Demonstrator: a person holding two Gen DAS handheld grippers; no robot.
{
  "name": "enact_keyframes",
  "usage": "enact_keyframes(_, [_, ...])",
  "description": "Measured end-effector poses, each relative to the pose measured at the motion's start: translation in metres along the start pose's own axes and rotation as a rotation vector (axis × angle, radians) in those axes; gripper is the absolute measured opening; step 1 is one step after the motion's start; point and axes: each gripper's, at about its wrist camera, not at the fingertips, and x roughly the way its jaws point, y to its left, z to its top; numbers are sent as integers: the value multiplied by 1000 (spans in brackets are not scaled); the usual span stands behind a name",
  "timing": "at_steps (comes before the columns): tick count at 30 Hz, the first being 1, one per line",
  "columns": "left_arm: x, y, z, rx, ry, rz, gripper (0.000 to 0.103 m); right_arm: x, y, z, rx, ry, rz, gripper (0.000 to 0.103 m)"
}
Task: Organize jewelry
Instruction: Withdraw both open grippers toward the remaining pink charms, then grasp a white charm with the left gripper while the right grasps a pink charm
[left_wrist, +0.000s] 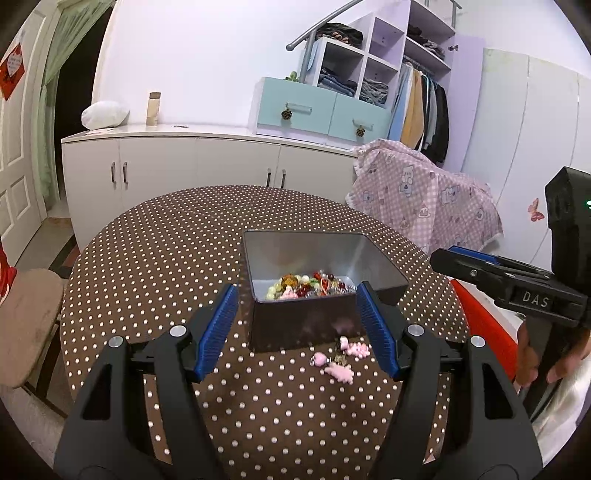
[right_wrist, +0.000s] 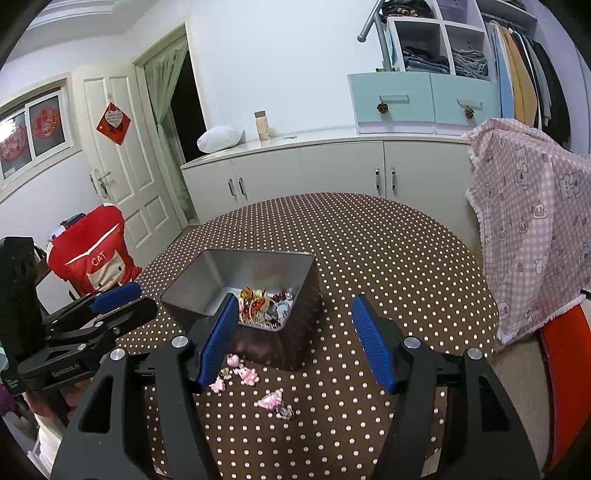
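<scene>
A lived-in home bedroom is shown. Straight ahead of the left gripper (left_wrist: 295, 325), beyond the polka-dot desk (left_wrist: 166, 258), a low white cabinet (left_wrist: 166, 162) is seen. Up and to its right, an open wardrobe (left_wrist: 424, 103) with hanging clothes and folded garments is visible. A panelled door (right_wrist: 118, 155) with a red ornament is seen to the right gripper's far left.

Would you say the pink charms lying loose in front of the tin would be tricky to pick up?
Probably fiddly: the pink charms are small, irregular and scattered on the dotted tablecloth, so some may slip from the pads. They look light and likely scoot if nudged. Attached metal bits may dangle.
</scene>
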Motion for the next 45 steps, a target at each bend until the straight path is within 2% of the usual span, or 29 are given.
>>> enact_keyframes(12, [-2,-3,-21,3,53,9,66,9,-2,-29,8,77,-6,61])
enact_keyframes(22, [13,-19,-38,26,150,-41,66,16,-3,-48,11,133,-13,61])
enact_keyframes(30, [32,-36,-42,71,216,-49,65,20,0,-57,-1,163,-15,61])
enact_keyframes(32, [37,-36,-42,70,228,-52,54,20,2,-58,-8,167,-13,61])
enact_keyframes(34, [42,-38,-43,75,241,-42,49,21,3,-59,-14,171,-10,61])
enact_keyframes(37, [51,-38,-45,76,266,-26,36,21,5,-61,-23,176,-7,61])
enact_keyframes(41, [53,-37,-45,80,261,0,26,22,5,-63,-26,179,-7,61])
enact_keyframes(45, [48,-29,-47,47,247,-13,26,23,7,-64,-35,183,-6,61])
